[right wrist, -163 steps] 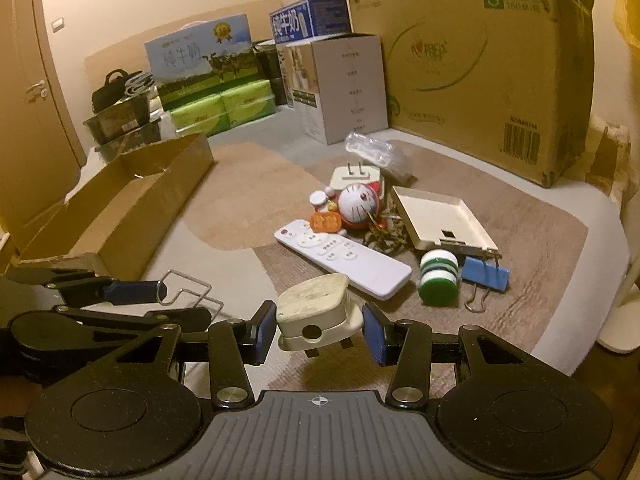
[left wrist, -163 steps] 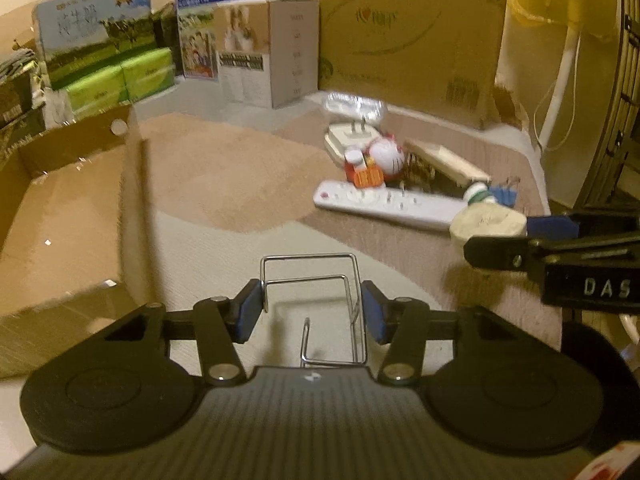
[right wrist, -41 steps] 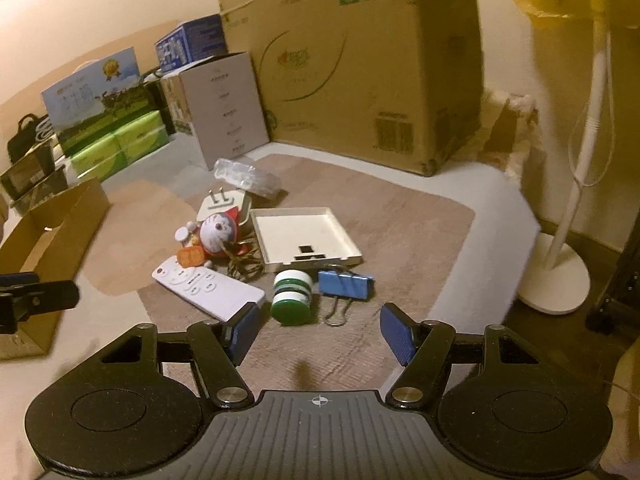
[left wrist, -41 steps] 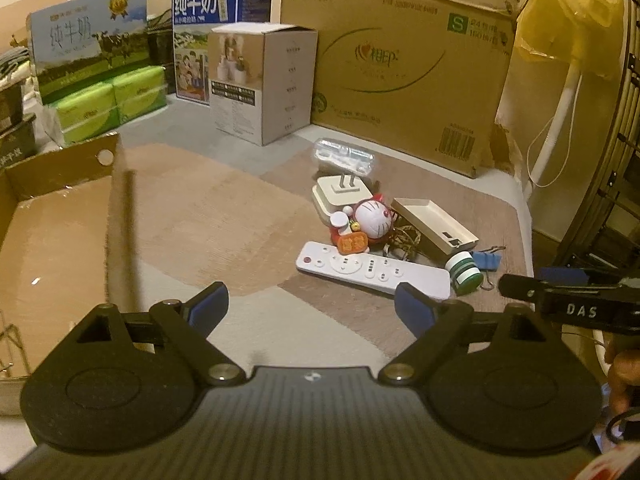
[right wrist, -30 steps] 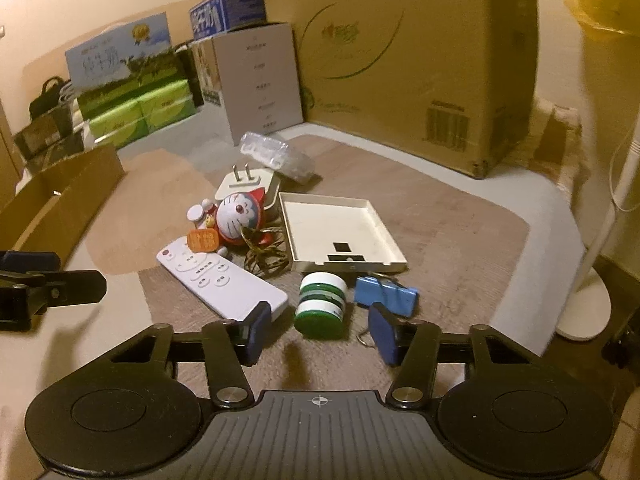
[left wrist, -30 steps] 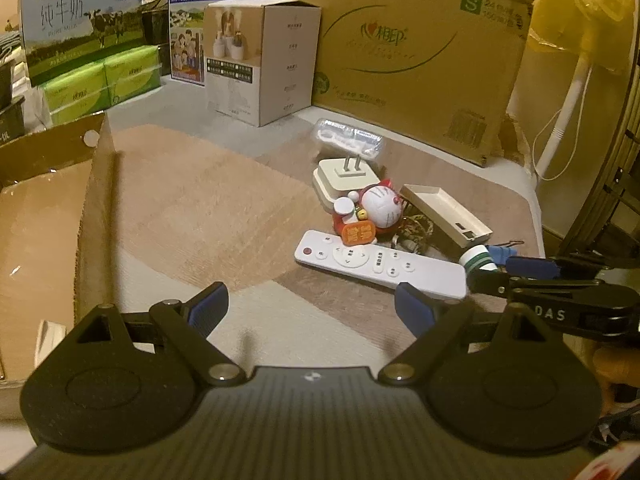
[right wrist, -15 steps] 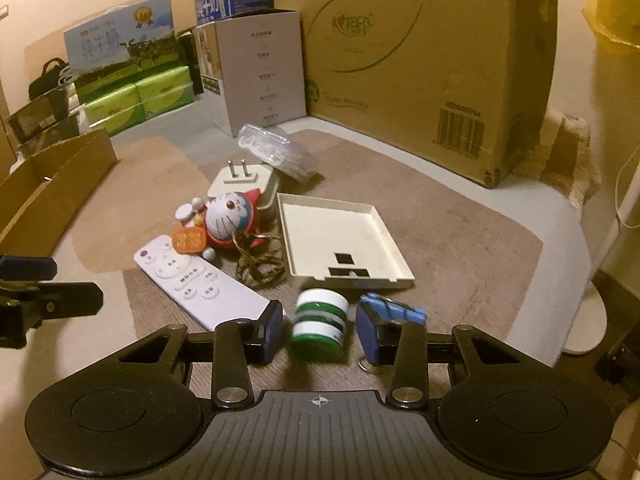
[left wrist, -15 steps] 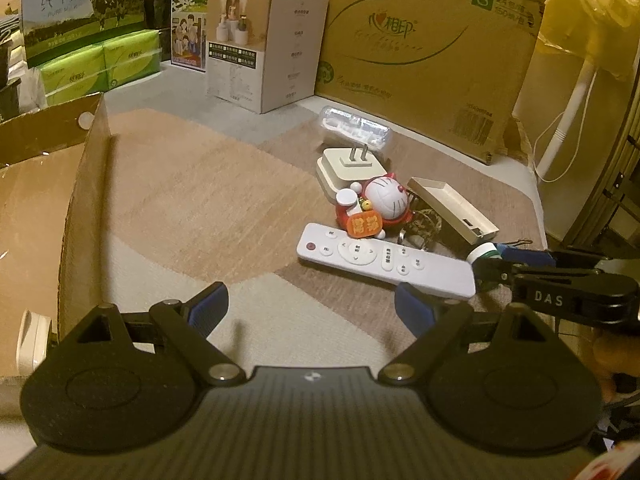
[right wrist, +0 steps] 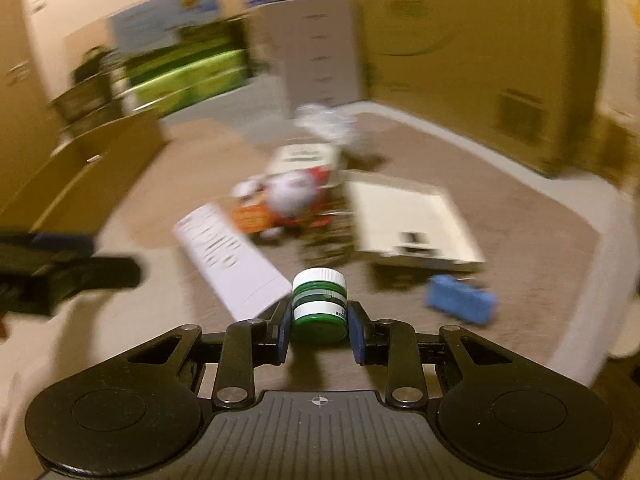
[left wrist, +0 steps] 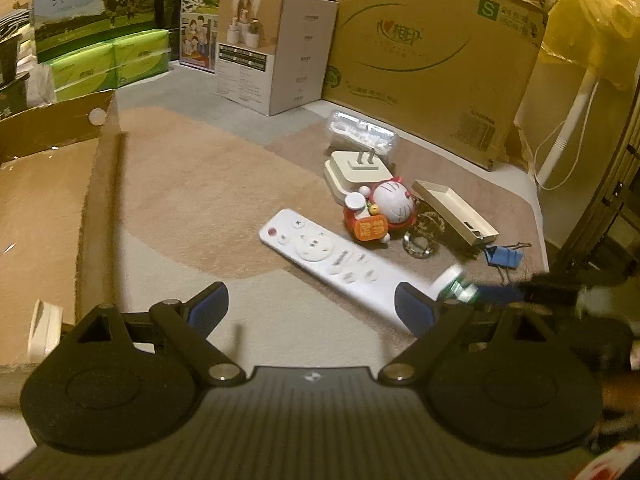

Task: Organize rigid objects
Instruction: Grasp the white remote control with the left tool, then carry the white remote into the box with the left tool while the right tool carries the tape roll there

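Note:
My right gripper (right wrist: 319, 330) is shut on a small green and white jar (right wrist: 319, 305), held just above the rug; the jar also shows in the left wrist view (left wrist: 456, 282). My left gripper (left wrist: 310, 306) is open and empty, low over the rug near the white remote (left wrist: 332, 260). The open cardboard box (left wrist: 94, 216) stands at the left, with a white plug (left wrist: 40, 334) inside by its near corner. The remaining pile on the rug holds a Doraemon toy (left wrist: 380, 210), a white charger (left wrist: 354, 170), a shallow white tray (left wrist: 454, 212) and a blue binder clip (left wrist: 504, 256).
A clear plastic case (left wrist: 362, 134) lies behind the pile. Large cardboard cartons (left wrist: 424, 48) and a white product box (left wrist: 276, 48) stand along the back. A fan stand (left wrist: 568, 136) and a dark rack are at the right. The right wrist view is motion-blurred.
My right gripper has closed on the green and white jar and lifted it, swinging fast. My left gripper stays open and has edged toward the remote.

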Tool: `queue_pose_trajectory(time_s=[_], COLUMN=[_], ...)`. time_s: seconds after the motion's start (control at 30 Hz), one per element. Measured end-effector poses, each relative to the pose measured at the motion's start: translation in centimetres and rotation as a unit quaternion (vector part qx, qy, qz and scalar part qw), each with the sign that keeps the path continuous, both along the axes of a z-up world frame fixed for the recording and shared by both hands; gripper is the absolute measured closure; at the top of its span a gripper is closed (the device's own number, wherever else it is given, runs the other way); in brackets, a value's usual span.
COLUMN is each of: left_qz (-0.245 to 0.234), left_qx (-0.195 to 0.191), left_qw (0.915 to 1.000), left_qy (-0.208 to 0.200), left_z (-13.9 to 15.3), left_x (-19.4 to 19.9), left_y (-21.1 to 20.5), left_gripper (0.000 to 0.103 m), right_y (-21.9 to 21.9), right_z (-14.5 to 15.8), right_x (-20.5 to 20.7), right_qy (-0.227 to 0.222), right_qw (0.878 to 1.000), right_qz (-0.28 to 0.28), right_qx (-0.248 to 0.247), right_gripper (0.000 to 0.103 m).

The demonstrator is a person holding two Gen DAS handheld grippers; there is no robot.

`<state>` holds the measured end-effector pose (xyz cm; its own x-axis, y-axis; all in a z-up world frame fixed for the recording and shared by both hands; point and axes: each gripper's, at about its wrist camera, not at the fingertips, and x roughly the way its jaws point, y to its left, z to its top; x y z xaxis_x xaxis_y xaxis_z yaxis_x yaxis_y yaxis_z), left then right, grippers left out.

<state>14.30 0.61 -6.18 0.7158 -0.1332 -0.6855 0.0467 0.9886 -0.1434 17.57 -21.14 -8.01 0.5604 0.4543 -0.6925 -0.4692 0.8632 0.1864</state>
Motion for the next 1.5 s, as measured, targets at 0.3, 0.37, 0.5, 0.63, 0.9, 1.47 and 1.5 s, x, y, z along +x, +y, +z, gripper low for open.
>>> queue_pose_trajectory(time_s=[0.3,0.37,0.5,0.63,0.9,1.47,1.5], left_qz=[0.004,0.004,0.011,0.008,0.015,0.015,0.015], left_qx=[-0.001,0.000,0.010,0.040,0.058,0.064,0.062], left_qw=[0.9999,0.9999,0.9997,0.9987,0.9977,0.9978,0.9979], left_qy=[0.011,0.012,0.020,0.030,0.031,0.011,0.012], left_z=[-0.8,-1.2,-2.3,-2.9,-2.5,-3.2,-3.1], left_x=[0.4,0.9,1.9,2.1,0.5,2.9,2.8], left_y=[-0.9,-1.6,-2.8,-3.1,-0.7,-0.7,-0.6], left_gripper=[0.014,0.014,0.021,0.039,0.057,0.068,0.068], right_y=[2.3,1.6,0.2,-0.7,-0.2,0.6,0.6], right_z=[-0.4,-0.5,-0.3,-0.2,-0.2,-0.4,-0.4], right_x=[-3.1,-2.9,-2.0,-1.6,-2.0,-0.7,-0.7], right_qy=[0.000,-0.003,-0.005,-0.006,-0.003,-0.008,-0.008], right_qw=[0.998,1.000,1.000,1.000,1.000,1.000,1.000], right_qz=[0.056,0.029,0.000,-0.014,-0.010,-0.027,-0.028], right_qx=[0.016,0.010,0.003,0.002,0.006,0.006,0.006], right_gripper=[0.073,0.073,0.073,0.073,0.073,0.073,0.073])
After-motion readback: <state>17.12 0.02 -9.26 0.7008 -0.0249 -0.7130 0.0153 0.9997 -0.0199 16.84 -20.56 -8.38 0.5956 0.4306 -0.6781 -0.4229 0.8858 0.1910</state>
